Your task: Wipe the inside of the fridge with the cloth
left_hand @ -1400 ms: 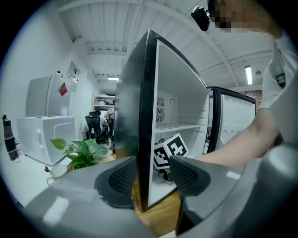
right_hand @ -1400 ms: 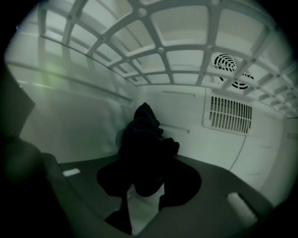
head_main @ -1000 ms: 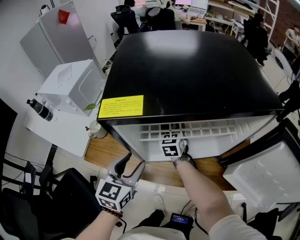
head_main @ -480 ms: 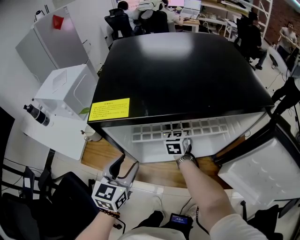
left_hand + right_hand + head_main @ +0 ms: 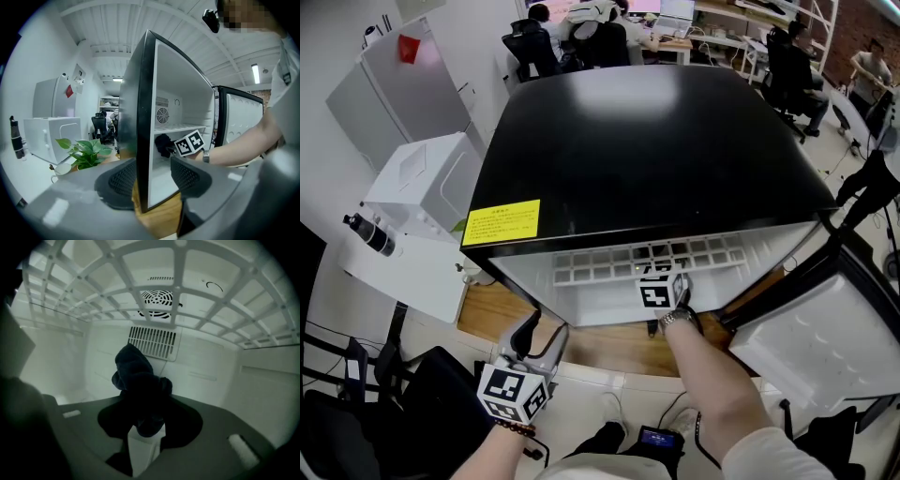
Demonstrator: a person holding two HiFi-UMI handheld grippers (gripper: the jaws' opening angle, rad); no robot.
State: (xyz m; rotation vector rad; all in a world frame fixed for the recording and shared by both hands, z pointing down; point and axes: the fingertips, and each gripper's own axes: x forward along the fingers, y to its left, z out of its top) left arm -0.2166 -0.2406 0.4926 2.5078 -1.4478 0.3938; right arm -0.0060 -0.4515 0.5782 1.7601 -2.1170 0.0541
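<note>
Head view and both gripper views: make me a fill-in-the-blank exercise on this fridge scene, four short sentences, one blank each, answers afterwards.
1. Inside the fridge, the right gripper is shut on a dark ____.
2. The left gripper hangs outside the fridge with its jaws ____.
3. The yellow label is stuck on the fridge's black ____.
4. The grid shelf inside the fridge is ____ in colour.

Missing words: cloth; open; top; white.
</note>
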